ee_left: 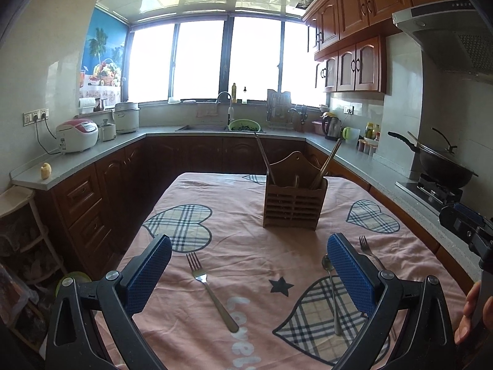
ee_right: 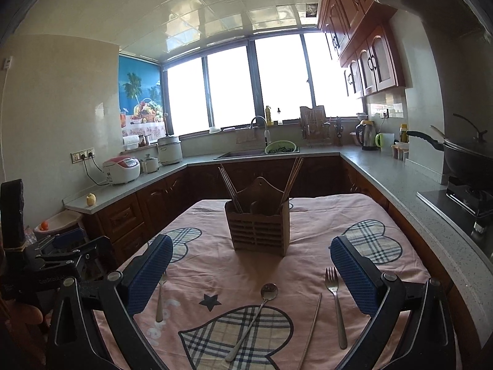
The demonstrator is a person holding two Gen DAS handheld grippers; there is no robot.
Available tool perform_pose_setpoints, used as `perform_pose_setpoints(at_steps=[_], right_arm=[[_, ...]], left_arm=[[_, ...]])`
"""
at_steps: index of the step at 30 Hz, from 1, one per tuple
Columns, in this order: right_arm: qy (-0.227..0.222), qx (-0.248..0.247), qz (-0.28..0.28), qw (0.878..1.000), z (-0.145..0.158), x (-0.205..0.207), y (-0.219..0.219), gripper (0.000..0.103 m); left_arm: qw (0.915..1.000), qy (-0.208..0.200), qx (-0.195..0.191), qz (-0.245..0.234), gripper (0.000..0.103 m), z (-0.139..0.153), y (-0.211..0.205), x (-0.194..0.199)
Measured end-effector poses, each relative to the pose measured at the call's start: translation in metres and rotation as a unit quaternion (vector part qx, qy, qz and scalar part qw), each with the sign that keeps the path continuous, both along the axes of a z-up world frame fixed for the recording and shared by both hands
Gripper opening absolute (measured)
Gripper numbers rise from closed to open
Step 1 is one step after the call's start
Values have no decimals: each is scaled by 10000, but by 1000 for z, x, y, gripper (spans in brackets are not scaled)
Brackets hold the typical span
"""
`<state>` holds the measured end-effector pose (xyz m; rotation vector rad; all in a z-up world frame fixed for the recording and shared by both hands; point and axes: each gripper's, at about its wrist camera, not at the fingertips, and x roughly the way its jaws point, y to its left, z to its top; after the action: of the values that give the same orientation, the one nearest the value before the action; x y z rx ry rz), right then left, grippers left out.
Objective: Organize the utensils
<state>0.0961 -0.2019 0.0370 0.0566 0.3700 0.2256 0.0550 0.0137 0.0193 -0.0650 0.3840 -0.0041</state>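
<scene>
A slatted wooden utensil holder [ee_right: 257,231] stood upright mid-desk with chopsticks [ee_right: 292,178] leaning out of both sides. Nearer the camera, two steel forks [ee_right: 336,305] [ee_left: 211,291], a spoon [ee_right: 252,320] and a single loose chopstick [ee_right: 311,333] lay flat, apart, on the pink cloth.

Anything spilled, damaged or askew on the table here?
Nothing spilled or damaged. Loose on the tablecloth lie two forks, a spoon and one chopstick, all outside the wooden holder.
</scene>
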Motion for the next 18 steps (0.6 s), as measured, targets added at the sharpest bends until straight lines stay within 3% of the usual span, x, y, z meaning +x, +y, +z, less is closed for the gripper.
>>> perform_pose_setpoints(at_steps=[8, 12, 18], right_arm=[[-2, -84, -336, 9994, -58, -19, -1, 103], [-149, -248, -463, 9985, -73, -30, 0, 103], [-16, -275, -480, 9985, -84, -35, -1, 103]], left_arm=[[9997, 191, -94, 131, 102, -40, -1, -5], [9994, 220, 34, 261, 102, -50, -2, -5], [9987, 297, 182, 360, 102, -59, -2, -10]])
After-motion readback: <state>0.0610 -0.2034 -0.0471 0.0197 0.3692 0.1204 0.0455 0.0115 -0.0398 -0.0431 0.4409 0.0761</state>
